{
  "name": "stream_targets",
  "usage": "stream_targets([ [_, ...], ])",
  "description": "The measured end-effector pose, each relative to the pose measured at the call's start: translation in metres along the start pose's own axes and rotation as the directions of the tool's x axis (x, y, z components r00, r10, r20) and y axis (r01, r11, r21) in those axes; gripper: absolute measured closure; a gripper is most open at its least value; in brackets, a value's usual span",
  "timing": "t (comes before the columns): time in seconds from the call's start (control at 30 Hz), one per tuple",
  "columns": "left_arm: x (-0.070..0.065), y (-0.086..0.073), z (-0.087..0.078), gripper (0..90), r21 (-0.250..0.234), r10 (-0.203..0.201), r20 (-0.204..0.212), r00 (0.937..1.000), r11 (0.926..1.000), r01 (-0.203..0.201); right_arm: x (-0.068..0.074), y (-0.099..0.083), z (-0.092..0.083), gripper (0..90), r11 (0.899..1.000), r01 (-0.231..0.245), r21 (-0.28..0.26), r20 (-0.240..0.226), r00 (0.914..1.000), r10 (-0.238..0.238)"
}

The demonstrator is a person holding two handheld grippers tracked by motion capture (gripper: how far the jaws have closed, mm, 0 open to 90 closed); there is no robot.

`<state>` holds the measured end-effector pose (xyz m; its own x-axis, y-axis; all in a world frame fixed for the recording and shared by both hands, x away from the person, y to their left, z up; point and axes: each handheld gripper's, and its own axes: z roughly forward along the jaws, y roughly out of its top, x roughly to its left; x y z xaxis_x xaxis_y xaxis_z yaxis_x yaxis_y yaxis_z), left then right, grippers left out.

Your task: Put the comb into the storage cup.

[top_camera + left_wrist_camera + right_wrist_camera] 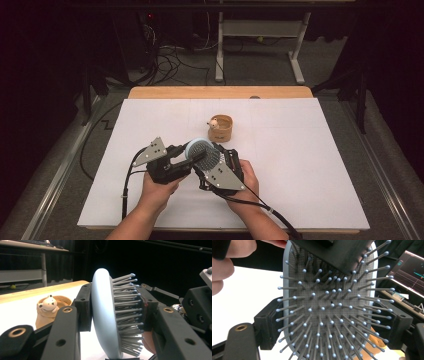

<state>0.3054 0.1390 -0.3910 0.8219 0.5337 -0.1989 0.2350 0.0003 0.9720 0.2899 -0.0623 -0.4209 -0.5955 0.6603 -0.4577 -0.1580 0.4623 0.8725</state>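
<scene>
1. Above the white tabletop (300, 165), near its front-centre: pale blue hairbrush (201, 151) held aloft between both hand-held grippers, clear of the surface.
2. Left hand-held gripper (192, 159): clenched on the hairbrush. Seen in the left gripper view: one pad flat against the smooth blue back (102, 315), the other pressed into the grey bristle tips (126, 312). Jaws stand far apart, spanning back plus bristles.
3. Right hand-held gripper (215, 162): clamped across the hairbrush (327, 315) edge to edge; seen in the right gripper view with black pads (268, 327) tight on both rims of the bristle face.
4. Brush orientation: bristle face turned toward the right hand-held gripper, back toward the person's left.
5. Left gripper's black jaw visible at top of the right gripper view, pressing on bristles.
6. Behind the hairbrush, apart from it: small tan wooden cup (221, 127) with a little bear figure (213, 123) on its rim, standing on the tabletop.
7. Both hands (157, 190) low at the front edge, wrapped round the gripper bodies.
</scene>
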Motion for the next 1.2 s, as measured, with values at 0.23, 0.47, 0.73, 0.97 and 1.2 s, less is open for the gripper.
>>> stream_targets([
  [0.23,-0.001,0.001,-0.001,57.5,-0.004,0.008,-0.007,0.9999,1.0,-0.008,0.002,0.002,0.001,19.9,1.0,-0.006,0.007,0.015,0.9999,0.006],
  [0.47,-0.002,0.002,-0.003,57.8,-0.025,0.014,-0.009,0.9999,0.9996,-0.014,0.001,0.005,-0.001,19.5,1.0,-0.011,0.002,0.01,0.9999,0.011],
  [0.73,0.002,0.005,-0.009,57.8,-0.063,0.019,-0.017,0.9997,0.9978,-0.02,-0.002,0.004,0.001,14.3,0.998,-0.067,0.015,-0.032,0.9972,0.068],
  [0.97,0.003,0.008,-0.015,57.8,-0.077,0.046,-0.039,0.9982,0.9958,-0.049,-0.004,0.003,0.003,0.2,0.993,-0.119,0.028,-0.059,0.991,0.12],
  [1.2,0.002,0.009,-0.017,57.8,-0.079,0.078,-0.066,0.9948,0.9934,-0.083,-0.007,0.0,0.002,0.0,0.987,-0.158,0.024,-0.089,0.9832,0.16],
])
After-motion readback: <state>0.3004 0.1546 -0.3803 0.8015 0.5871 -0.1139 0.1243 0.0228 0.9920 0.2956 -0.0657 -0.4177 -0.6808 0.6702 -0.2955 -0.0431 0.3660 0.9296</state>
